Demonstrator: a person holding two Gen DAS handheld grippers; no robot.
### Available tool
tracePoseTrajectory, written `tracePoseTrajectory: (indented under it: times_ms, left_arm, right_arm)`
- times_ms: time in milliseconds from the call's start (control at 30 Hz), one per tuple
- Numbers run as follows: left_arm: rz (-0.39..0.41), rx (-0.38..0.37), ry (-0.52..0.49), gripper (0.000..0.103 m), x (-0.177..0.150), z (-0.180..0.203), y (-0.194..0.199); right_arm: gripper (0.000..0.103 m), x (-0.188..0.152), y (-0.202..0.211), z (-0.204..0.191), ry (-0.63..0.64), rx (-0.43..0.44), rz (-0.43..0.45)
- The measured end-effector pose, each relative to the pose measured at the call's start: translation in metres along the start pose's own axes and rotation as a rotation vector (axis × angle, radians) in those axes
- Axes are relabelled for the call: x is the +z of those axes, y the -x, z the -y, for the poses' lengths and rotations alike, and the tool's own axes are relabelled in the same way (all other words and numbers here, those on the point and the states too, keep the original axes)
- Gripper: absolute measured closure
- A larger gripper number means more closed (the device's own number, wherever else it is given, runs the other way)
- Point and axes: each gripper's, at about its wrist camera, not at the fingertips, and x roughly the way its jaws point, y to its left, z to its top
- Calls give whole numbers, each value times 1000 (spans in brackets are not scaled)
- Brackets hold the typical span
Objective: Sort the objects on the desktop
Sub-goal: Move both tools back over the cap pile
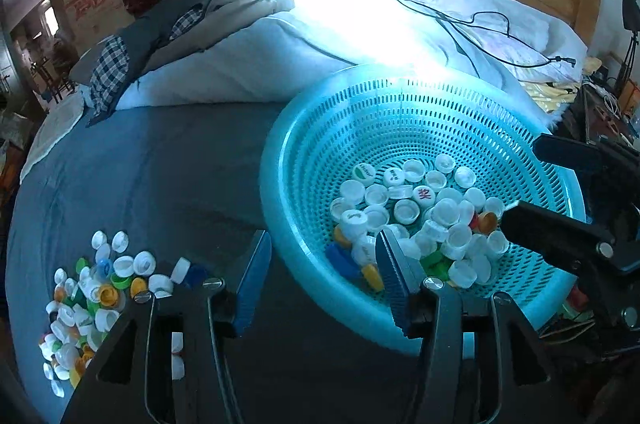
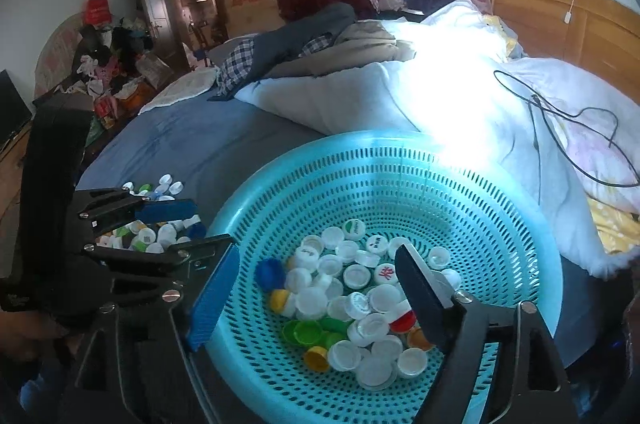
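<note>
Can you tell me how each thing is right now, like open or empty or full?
Teal basket: upright on the bed, partly filled with bottle caps.
Caps in basket: loose pile, mostly white.
Caps on bed: loose heap beside the basket.
Left hand-held gripper: open, nothing between its fingers, straddling the basket rim.
Right hand-held gripper: open wide over the basket, holding nothing.
Black cable: lying loose on the white quilt.

Red character 奖 on a white cap (image 1: 424,195)
</note>
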Motion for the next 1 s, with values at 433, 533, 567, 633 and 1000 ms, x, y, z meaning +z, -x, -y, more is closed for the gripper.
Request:
tracePoseTrajectory:
  times_ms: [433,533,567,633,1000]
  left_arm:
    - [57,138,269,55,-170,-162,66]
    - [30,217,371,55,-221,-207,76]
    - [8,247,407,55,-239,-222,76]
    - [-20,267,450,56,-259,-241,73]
    - [-43,219,454,57,-271,-260,38]
  right_arm:
    - [15,-66,-9,-86,62,179,-65]
    - [15,-78,-17,-102,76,212,-93]
    - [15,-81,-19,-108,76,224,-102]
    - [15,-85,-24,-114,78,234,-115]
    - [18,-90,-37,-148,134,243,-154]
